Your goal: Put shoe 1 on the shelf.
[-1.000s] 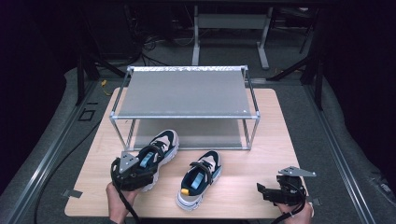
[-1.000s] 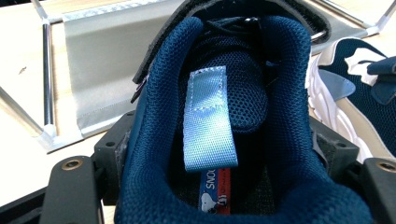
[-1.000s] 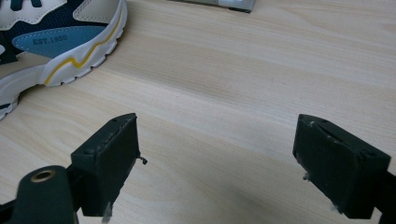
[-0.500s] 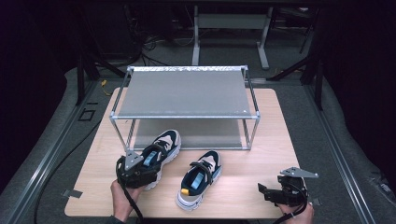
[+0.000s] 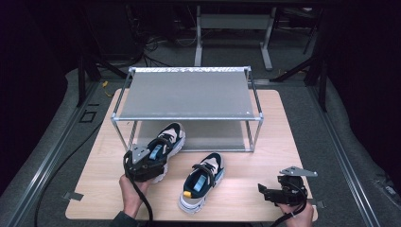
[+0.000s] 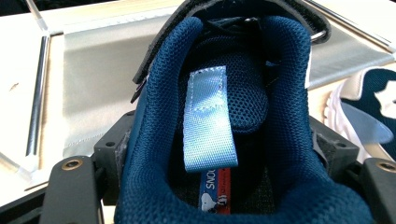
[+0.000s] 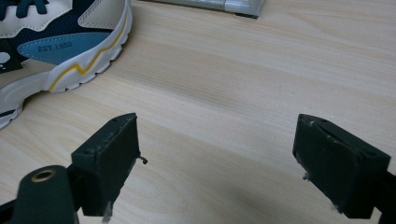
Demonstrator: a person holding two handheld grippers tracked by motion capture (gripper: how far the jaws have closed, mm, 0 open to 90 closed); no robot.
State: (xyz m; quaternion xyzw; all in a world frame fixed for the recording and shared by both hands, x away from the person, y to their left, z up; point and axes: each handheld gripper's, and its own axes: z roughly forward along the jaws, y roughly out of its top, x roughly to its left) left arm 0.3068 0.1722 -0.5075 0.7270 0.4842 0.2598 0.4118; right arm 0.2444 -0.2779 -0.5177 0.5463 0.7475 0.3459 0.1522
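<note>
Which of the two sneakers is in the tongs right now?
The navy-and-cream sneaker nearest the metal rack: left tongs clamp its heel collar. The other sneaker lies free mid-table.

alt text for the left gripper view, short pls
Close-up down into the heel opening of a navy mesh sneaker held between the left tool's two black jaws, a light blue pull tab hanging inside the collar. Behind it lie the metal rack's lower shelf and, at the right edge, part of a second sneaker.
</note>
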